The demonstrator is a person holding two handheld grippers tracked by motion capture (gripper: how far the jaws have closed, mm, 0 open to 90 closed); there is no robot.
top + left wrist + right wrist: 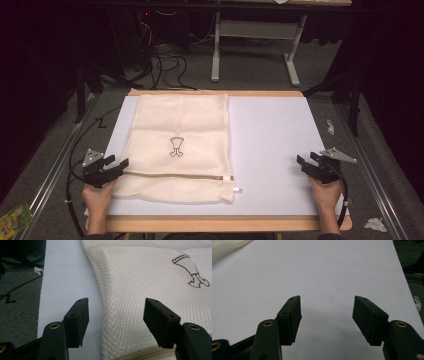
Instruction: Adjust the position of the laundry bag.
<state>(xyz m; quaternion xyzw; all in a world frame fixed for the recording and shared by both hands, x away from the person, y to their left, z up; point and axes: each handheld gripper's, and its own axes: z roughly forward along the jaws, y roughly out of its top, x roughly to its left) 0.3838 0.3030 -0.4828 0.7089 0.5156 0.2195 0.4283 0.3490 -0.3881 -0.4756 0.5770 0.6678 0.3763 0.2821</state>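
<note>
A cream mesh laundry bag (pixel 177 145) lies flat on the left half of the white table top (pixel 272 145), with a small dark emblem (pixel 176 146) at its middle and a zipper (pixel 175 175) running across near its front edge. My left gripper (pixel 118 166) stands open at the bag's front left corner; in the left gripper view the mesh (pixel 140 290) lies under and between the jaws, untouched. My right gripper (pixel 306 161) is open over bare table at the right, and the right gripper view has a corner of the bag (pixel 227 247) at far left.
The white zipper pull (pixel 237 189) sticks out at the bag's front right corner. A wooden rim (pixel 225 223) edges the table. Cables and a table frame (pixel 255 45) stand on the floor behind. Scraps of paper (pixel 375 224) lie on the floor at right.
</note>
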